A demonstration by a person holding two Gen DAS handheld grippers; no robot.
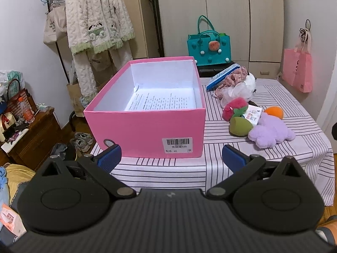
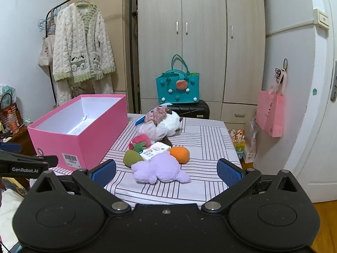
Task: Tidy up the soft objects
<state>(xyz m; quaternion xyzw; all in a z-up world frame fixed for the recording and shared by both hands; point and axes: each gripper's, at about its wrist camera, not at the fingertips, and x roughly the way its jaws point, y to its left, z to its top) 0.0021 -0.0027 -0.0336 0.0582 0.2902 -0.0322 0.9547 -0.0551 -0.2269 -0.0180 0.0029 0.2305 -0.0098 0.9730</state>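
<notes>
Right wrist view: right gripper [image 2: 166,171] spread wide, empty, over fuzzy lilac plush [image 2: 160,169] at frame centre, long axis left-right on striped tablecloth [image 2: 210,139]. Left gripper [image 1: 171,158] likewise agape, facing smooth pink cardboard box [image 1: 145,126], lengthwise receding toward upper frame.

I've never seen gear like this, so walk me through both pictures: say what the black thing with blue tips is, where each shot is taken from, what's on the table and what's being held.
No robot: a person holds a two-finger gripper in each hand, each carrying a forward-looking camera.

One picture looks along the left gripper, facing an open pink box with only printed paper inside. The other looks along the right gripper, facing a purple plush.

On the striped tablecloth, beside the box, also lie an orange ball, a green piece, a red plush and a white puff.

Both grippers are open, holding nothing.
</notes>
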